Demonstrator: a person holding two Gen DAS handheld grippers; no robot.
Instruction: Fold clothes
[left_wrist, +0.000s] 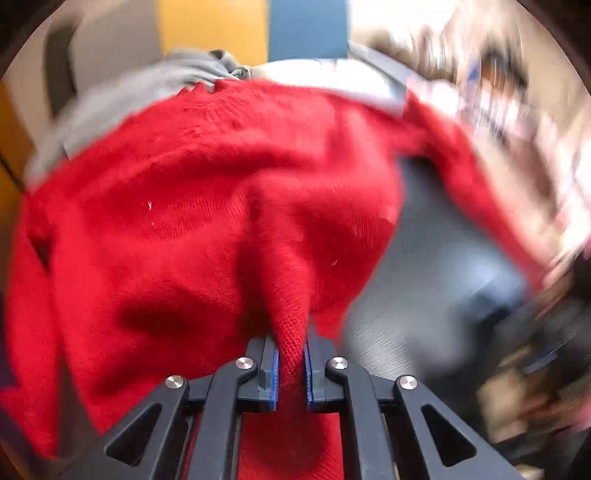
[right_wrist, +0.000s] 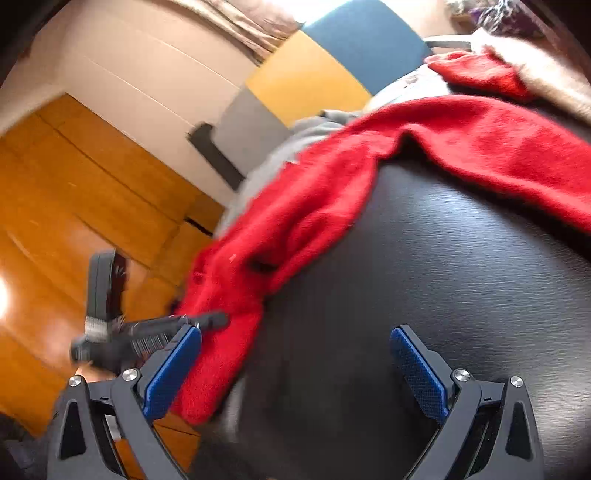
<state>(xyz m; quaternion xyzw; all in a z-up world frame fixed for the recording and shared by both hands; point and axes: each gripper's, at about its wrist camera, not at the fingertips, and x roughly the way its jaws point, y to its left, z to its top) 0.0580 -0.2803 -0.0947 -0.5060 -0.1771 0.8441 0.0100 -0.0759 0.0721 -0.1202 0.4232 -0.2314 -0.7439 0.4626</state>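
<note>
- The left gripper (left_wrist: 291, 363) is clamping a pinched ridge of the red sweater (left_wrist: 207, 206); its blue pads (left_wrist: 274, 373) are pressing the knit from both sides.
- The red sweater is lying spread over the black textured surface (right_wrist: 424, 266), and one part is hanging over the left edge of this surface in the right wrist view.
- The right gripper (right_wrist: 295, 373) is hovering above the bare black surface with its jaws wide apart, and nothing is sitting between them.
- A grey garment (left_wrist: 122, 92) is lying just beyond the far edge of the sweater, touching it.
- The wooden floor (right_wrist: 74, 206) is showing at the left, below the surface.
- The right part of the left wrist view is too blurred to read.
</note>
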